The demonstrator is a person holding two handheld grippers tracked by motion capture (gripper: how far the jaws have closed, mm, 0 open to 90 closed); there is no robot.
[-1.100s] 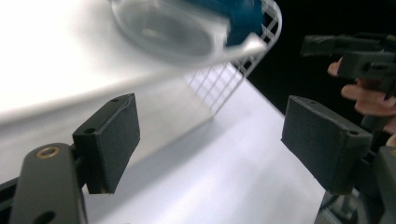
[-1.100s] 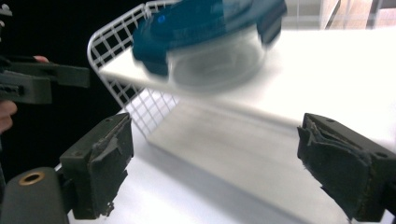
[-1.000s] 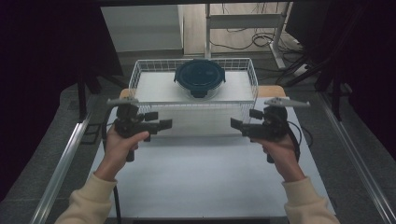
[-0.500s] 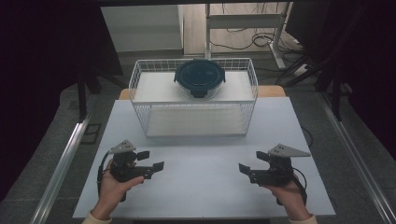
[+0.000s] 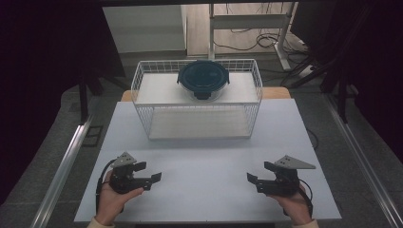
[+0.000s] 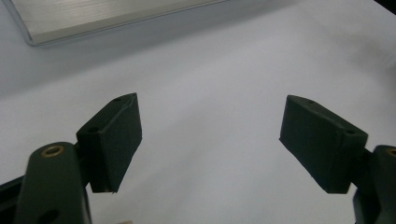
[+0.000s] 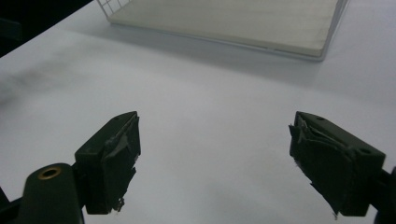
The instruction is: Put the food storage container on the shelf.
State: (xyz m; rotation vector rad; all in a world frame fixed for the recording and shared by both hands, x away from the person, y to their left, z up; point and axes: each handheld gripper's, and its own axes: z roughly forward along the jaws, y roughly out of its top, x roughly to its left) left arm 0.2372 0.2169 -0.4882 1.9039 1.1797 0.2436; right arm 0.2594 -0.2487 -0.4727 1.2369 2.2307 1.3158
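Since a second ago both my tools have come down from the near rim of the white wire basket (image 5: 197,124) to the front of the white worktop (image 5: 204,156). The left tool (image 5: 153,179) sits near the front left corner, the right tool (image 5: 251,180) near the front right, well apart from each other and from the basket. The basket has not shifted; it stands square at the far half of the worktop.

In the left gripper view the left tool's jaws are spread with bare worktop between them. In the right gripper view the right tool's jaws are also spread and empty; they have just been closing a little, with nothing between them.

I judge this a parked pose: the basket is released and set down.

The round dark-blue lidded container (image 5: 203,79) lies in the basket at its far wall, near the middle, lid up. Being round, it has no long axis; one latch tab points toward me. The basket's long axis runs left to right across the worktop.
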